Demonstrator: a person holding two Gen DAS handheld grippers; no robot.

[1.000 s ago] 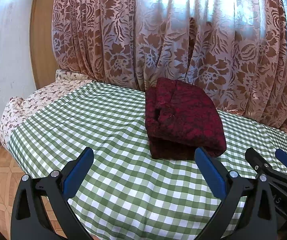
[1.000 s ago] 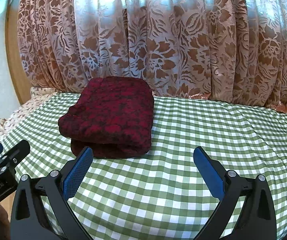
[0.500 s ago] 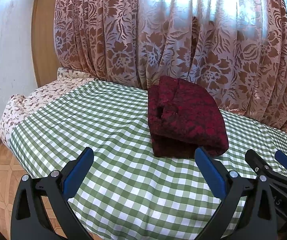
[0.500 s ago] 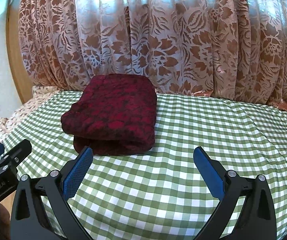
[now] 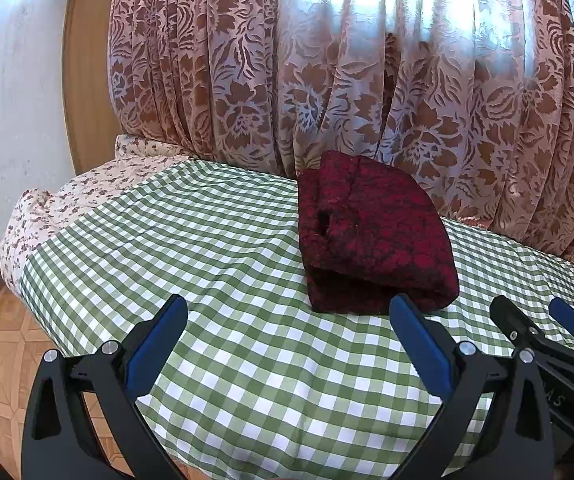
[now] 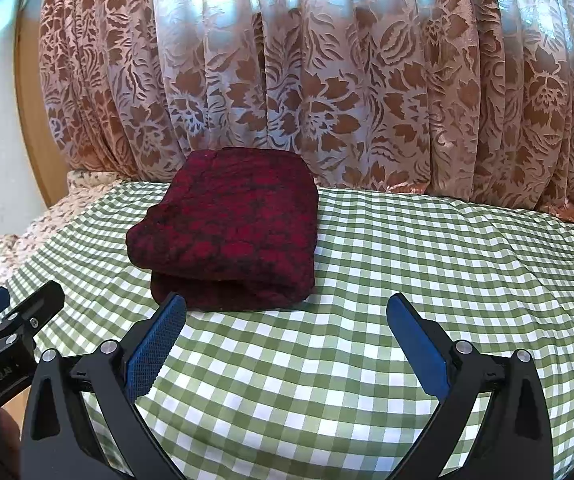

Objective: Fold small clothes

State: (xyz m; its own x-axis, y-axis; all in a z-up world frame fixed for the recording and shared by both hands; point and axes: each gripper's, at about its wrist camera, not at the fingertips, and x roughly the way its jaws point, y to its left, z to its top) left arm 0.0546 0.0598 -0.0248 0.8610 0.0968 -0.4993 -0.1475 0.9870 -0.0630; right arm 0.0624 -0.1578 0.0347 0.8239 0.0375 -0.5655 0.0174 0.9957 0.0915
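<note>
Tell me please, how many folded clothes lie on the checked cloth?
1. A dark red folded garment lies on the green checked cloth, near the curtain. Both grippers are open, short of it. Anything behind the curtain would be hidden.

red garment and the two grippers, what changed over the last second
Only the views shifted slightly: the folded red garment sits a little lower in the left wrist view and a little higher in the right wrist view, so both grippers moved a bit. Nothing was taken hold of or let go. The left gripper and right gripper stay open and empty, and the garment stays folded on the green checked cloth.
</note>
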